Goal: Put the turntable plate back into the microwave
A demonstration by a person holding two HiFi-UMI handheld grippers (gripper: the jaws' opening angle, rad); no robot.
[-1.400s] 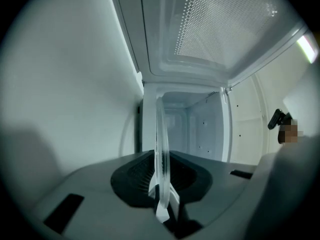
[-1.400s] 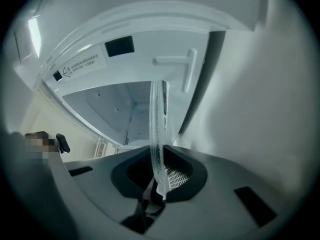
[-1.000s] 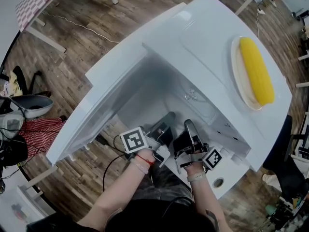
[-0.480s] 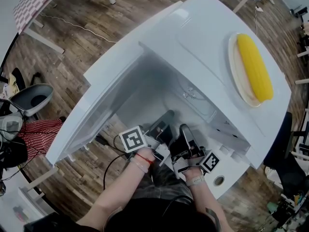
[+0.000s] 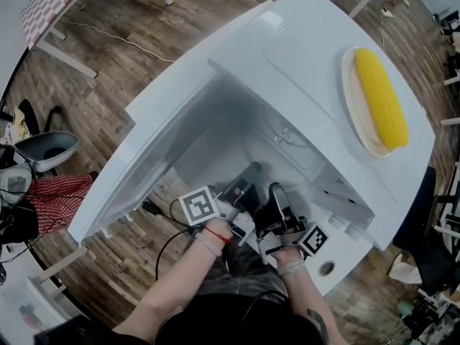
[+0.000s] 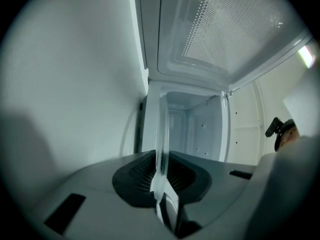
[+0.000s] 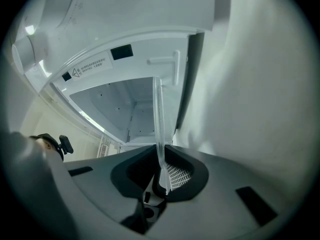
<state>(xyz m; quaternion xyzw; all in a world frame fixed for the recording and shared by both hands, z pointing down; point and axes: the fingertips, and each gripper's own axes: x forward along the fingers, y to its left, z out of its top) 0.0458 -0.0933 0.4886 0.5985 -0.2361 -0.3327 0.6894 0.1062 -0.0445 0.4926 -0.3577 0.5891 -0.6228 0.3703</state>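
A white microwave (image 5: 302, 56) stands with its door (image 5: 158, 149) swung open to the left. The clear glass turntable plate (image 5: 286, 141) is held at the mouth of the cavity and is hard to make out from above. My left gripper (image 5: 249, 175) and right gripper (image 5: 276, 192) sit side by side at the opening, each shut on the plate's near rim. In the left gripper view the plate's edge (image 6: 161, 134) rises from between the jaws of the left gripper (image 6: 161, 176) toward the cavity (image 6: 200, 129). The right gripper view shows the same edge (image 7: 157, 124) clamped by the right gripper (image 7: 161, 176).
On top of the microwave lies a white dish (image 5: 351, 110) with a yellow corn cob (image 5: 381, 99). A grey chair (image 5: 43, 149) and a red checked cloth (image 5: 54, 196) are at the left on the wood floor. A cable (image 5: 165, 246) hangs below the door.
The right gripper has drawn slightly closer to the left one. Both stay shut on the plate at the microwave's opening.
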